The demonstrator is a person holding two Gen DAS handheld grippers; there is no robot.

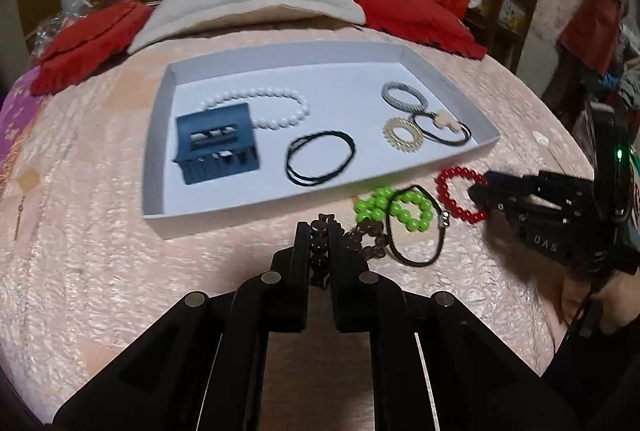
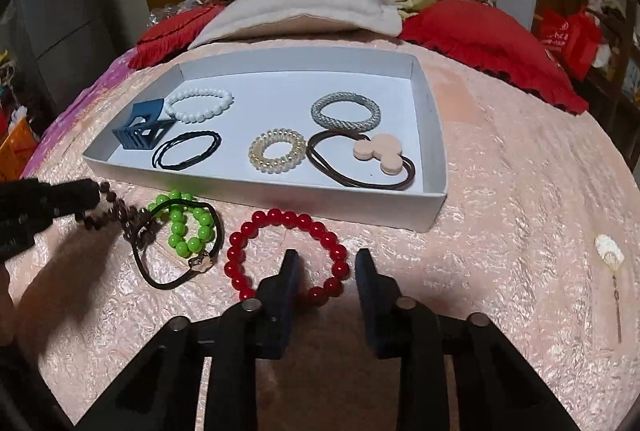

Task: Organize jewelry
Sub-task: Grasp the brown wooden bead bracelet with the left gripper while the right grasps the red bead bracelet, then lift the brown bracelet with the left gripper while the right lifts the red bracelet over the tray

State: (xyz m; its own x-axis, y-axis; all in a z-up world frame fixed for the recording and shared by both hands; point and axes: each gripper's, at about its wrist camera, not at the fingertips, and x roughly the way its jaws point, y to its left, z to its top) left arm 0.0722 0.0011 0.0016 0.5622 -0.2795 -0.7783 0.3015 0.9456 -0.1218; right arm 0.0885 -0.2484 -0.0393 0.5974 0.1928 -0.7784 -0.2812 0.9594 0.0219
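Brown bead bracelet [image 1: 320,247] being pinched between fingers of your left gripper [image 1: 320,231], rest of strand trailing right onto pink bedspread [image 1: 100,271]. Your right gripper [image 2: 326,263] hovering with fingers apart, straddling near arc of red bead bracelet [image 2: 286,255]. Green bead bracelet [image 2: 186,227] lying under black hair tie [image 2: 176,255], between both grippers. White tray [image 2: 434,135] sitting beyond, holding pearl bracelet [image 2: 200,105], blue hair claw [image 2: 142,129], coil tie [image 2: 276,151], grey woven bangle [image 2: 346,113].

Red bead bracelet [image 2: 286,256] – flat beside white tray [image 2: 256,187] – green [image 2: 188,229] alongside.
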